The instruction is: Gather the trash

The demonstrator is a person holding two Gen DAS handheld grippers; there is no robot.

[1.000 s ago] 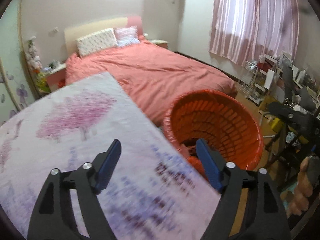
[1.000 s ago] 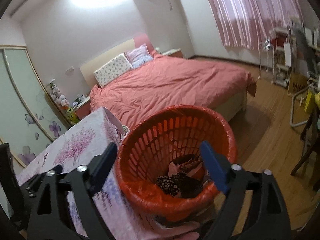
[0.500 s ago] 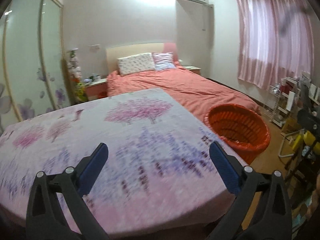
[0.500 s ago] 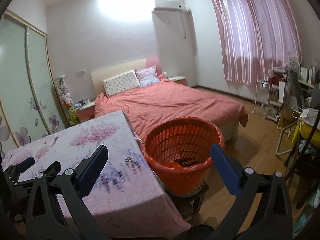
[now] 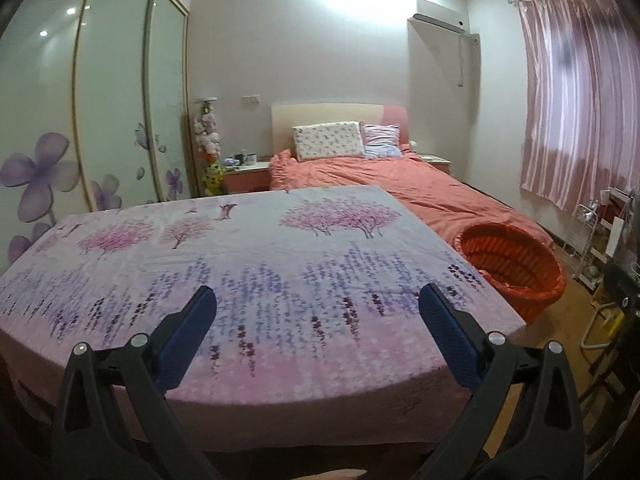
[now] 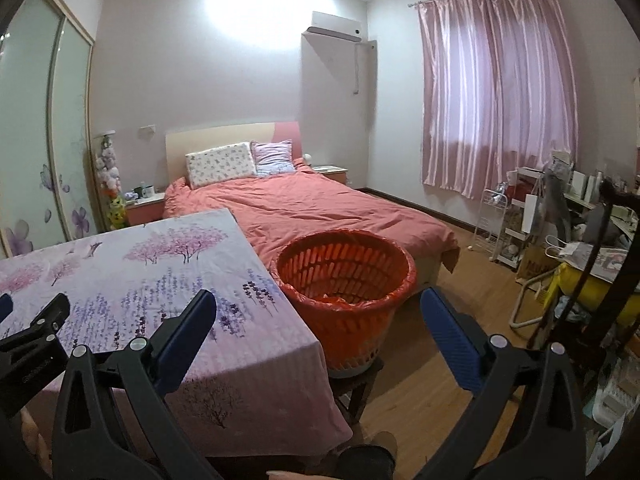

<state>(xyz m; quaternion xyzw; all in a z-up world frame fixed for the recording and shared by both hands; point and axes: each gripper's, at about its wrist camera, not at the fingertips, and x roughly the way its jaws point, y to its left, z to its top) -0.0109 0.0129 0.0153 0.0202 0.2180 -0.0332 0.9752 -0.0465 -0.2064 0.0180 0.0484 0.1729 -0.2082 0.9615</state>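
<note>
left hand-held gripper (image 5: pixel 316 304) agape, empty | right hand-held gripper (image 6: pixel 318 308) agape | orange basket (image 6: pixel 344 276) just ahead

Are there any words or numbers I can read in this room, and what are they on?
None can be read for sure.
Left tongs: small embossed lettering on the black body, too blurred to read.
Cardboard box by the white rack: dark print, too blurred to read.
Flowery tablecloth, orange basket, air conditioner: no text visible.

Basket (image 6: pixel 344 276) just R of table (image 6: pixel 160 280), bed (image 6: pixel 320 208) behind.
</note>
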